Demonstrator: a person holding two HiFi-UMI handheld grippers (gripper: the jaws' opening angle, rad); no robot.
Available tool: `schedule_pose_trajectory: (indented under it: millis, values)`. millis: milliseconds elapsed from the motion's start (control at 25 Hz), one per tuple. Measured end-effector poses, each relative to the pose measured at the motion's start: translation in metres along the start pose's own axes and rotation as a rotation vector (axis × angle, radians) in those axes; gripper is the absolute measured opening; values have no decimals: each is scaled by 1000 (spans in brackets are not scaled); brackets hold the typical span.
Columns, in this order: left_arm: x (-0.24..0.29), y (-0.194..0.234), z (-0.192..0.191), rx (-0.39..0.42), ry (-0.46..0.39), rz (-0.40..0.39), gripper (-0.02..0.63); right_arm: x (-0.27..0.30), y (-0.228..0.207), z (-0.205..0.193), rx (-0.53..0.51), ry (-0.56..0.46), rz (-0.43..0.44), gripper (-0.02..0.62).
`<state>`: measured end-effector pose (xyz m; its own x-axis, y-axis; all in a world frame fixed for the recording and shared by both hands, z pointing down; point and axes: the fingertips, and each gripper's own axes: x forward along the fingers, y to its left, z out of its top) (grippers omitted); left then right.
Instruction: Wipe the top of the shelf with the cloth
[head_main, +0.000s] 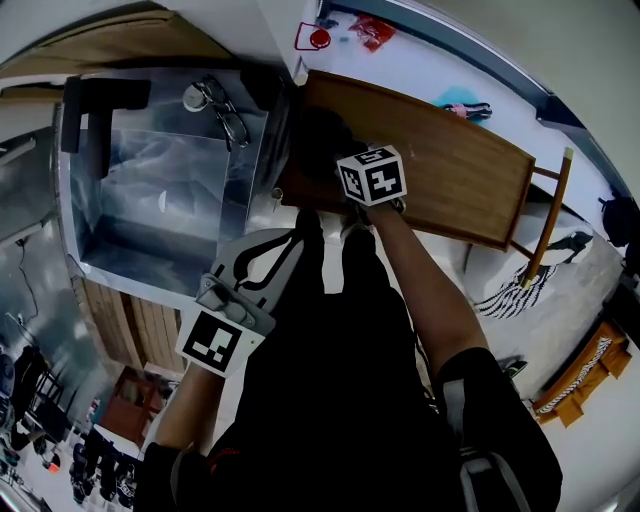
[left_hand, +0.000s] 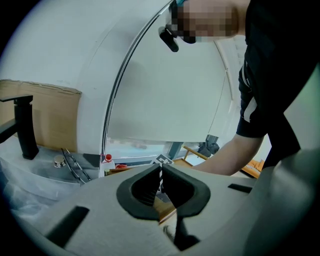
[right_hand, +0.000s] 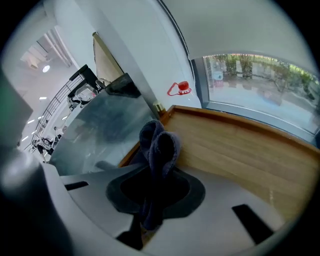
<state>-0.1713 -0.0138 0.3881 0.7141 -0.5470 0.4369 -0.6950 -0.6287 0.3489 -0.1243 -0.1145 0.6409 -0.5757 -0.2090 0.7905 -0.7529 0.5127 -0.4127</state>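
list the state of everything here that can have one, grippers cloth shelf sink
right gripper: shut on the cloth
cloth: bunched up, pinched between the jaws, over the shelf end nearest the sink
left gripper: shut, nothing between the jaws, held back near the person's body
shelf top: bare wood; cannot tell whether the cloth touches it
sink: basin covered with clear plastic film

The left gripper (left_hand: 161, 170) and the right gripper (right_hand: 156, 167) both have a pale grey, smooth shell. A thick black rubbery lining runs round the jaws, and dark rectangular slots are cut into the shell. Each carries a white cube (head_main: 372, 175) printed with black square markers. The person wears a black top (head_main: 340, 400) with short sleeves (left_hand: 255, 120).
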Motion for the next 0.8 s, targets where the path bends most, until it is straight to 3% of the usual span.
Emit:
schedule_pose_trajectory:
  millis: [800]
  values:
    - [65, -67, 12, 64, 39, -101, 32, -71, -101, -53, 110, -23, -117, 49]
